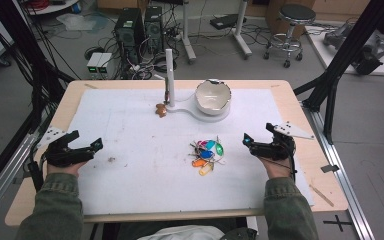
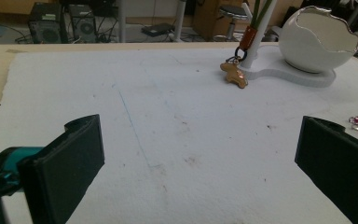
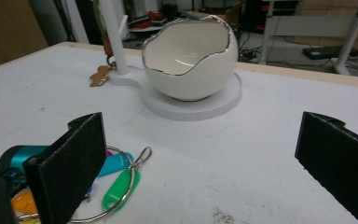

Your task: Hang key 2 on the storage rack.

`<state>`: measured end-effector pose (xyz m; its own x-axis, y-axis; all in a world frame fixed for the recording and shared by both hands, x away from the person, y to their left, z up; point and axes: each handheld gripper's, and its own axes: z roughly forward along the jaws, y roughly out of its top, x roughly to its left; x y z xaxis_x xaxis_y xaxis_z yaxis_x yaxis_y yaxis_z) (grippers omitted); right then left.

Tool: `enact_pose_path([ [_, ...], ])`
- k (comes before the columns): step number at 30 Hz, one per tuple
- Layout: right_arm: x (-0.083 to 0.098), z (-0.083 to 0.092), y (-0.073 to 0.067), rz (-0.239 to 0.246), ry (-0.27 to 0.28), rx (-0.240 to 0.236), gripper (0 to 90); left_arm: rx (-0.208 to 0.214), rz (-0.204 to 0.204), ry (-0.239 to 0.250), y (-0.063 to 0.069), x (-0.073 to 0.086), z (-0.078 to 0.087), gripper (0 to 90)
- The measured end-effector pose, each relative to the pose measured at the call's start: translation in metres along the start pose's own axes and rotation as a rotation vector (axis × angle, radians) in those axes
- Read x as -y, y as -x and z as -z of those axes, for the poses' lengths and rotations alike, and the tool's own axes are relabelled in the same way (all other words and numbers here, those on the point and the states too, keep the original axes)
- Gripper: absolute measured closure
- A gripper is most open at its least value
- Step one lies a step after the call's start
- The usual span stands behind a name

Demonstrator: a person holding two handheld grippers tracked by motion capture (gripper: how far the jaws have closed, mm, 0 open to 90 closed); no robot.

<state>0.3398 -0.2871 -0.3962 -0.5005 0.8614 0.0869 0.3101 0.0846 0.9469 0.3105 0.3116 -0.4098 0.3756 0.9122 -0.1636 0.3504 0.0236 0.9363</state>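
A bunch of keys with coloured tags (image 1: 207, 152) lies loose on the white mat (image 1: 130, 185), between the two grippers and nearer the right one. It serves as the landmark here. In the right gripper view its green tag (image 3: 121, 186) and metal ring (image 3: 114, 205) sit just beside the near jaw.

The right gripper (image 1: 256, 142) rests on the mat just right of the keys, jaws spread wide and holding nothing, tips pointing towards them; it looks placed for a short reach to pick them up. The left gripper (image 1: 87, 148) rests well to the left of the keys, also spread wide and empty, seemingly waiting.

Beyond the keys, farther from the person, stands a white egg-shaped bowl (image 1: 212, 96) with a jagged rim, open at the top, likely to receive small items. It sits on a flat white base (image 1: 192, 112). Beyond the keys and a little left, a white post (image 1: 169, 75) rises from that base, with a brown figure-shaped keyring (image 1: 161, 110) hanging at its foot, touching the mat.
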Motion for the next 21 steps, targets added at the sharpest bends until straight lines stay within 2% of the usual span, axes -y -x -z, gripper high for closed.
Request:
enact_pose_path([
  [6,0.0,-0.006,-0.006,0.005,-0.037,-0.052,1.2,0.014,-0.006,-0.009,0.001,0.001,-0.002,1.7],
  [21,-0.002,-0.016,-0.022,0.034,-0.084,-0.116,1.2,0.015,-0.004,-0.009,0.001,0.001,-0.003,1.7],
])
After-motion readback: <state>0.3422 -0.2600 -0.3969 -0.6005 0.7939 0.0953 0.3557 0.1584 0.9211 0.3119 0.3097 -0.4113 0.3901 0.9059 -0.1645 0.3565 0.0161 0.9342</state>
